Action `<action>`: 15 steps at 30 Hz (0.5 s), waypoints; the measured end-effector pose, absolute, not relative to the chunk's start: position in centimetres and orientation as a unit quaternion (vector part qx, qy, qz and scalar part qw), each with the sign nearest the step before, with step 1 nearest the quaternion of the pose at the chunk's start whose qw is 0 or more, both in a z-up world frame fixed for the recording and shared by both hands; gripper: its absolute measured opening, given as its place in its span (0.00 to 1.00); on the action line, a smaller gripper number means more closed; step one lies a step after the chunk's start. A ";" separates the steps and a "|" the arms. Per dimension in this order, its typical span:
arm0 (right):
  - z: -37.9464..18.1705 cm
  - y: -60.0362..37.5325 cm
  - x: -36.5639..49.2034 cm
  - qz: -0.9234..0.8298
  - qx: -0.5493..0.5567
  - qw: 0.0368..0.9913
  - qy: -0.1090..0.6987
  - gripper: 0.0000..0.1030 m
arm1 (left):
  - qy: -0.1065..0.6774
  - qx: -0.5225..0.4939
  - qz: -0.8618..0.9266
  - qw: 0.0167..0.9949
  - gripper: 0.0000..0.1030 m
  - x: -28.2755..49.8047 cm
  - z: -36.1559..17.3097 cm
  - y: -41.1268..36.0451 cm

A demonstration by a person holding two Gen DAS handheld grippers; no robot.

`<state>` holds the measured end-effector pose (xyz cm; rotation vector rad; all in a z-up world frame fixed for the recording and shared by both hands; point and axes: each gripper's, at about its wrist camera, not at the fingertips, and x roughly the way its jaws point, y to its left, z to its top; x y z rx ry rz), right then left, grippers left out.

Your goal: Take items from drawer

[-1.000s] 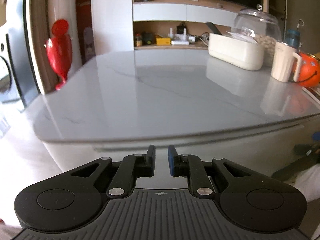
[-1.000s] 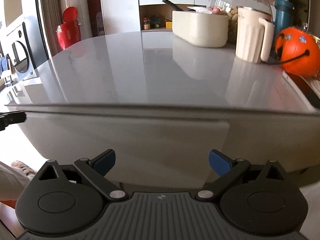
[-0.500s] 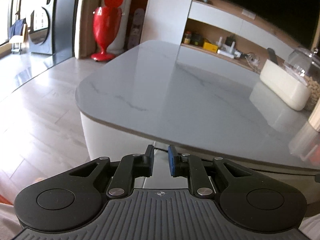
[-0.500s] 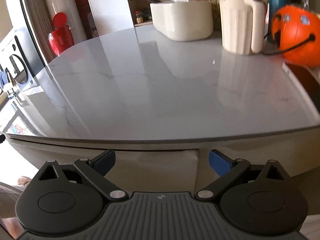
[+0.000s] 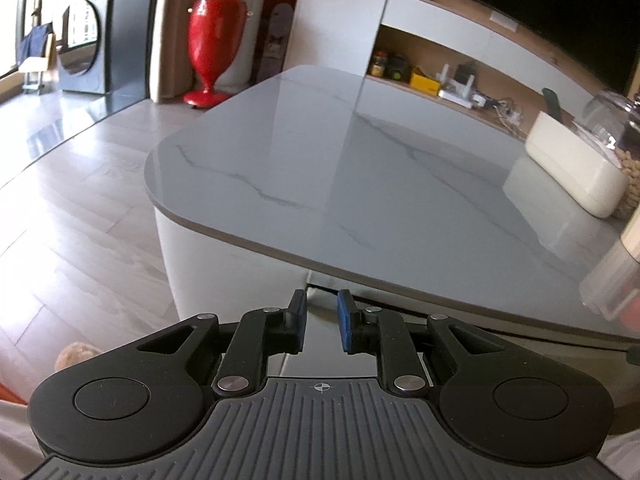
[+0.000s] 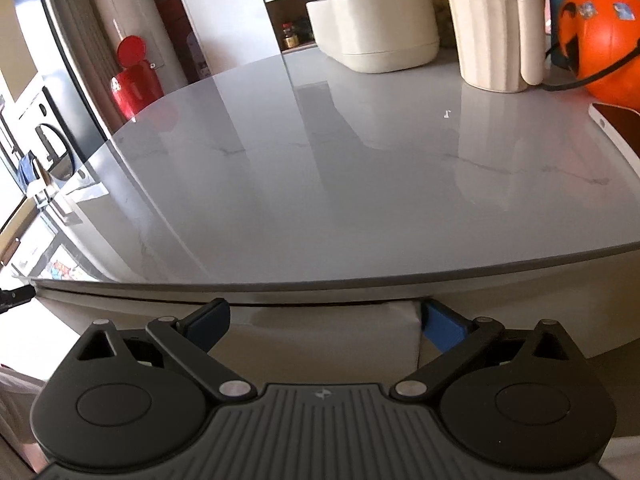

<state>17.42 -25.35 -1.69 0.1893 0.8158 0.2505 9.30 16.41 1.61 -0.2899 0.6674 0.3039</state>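
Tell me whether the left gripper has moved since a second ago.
Yes. The left gripper swung left along the table edge: the red bin, once far left, now sits upper centre. Its jaws have just been opening, empty.

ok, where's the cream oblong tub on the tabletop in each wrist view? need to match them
Left wrist: cream oblong tub sits at the right edge, on the far side of the grey tabletop.
Right wrist: the tub is at top centre, just left of the cream jug.
Shared landmark: the red pedestal bin, upper left in both views.
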 end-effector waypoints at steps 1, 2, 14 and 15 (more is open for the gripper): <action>-2.0 -25.4 17.4 0.122 0.090 0.906 0.394 0.99 | 0.323 -0.142 0.143 0.925 0.18 9.2 1.6 16.3; -2.0 -25.5 17.3 0.124 0.090 0.906 0.395 0.99 | 0.320 -0.144 0.137 0.926 0.18 9.0 1.7 16.2; -1.4 -25.2 16.8 0.130 0.078 0.897 0.415 1.00 | 0.324 -0.136 0.017 0.936 0.18 10.0 2.1 9.5; -1.4 -25.2 16.6 0.132 0.076 0.898 0.414 1.00 | 0.326 -0.130 0.012 0.936 0.18 10.5 1.9 8.7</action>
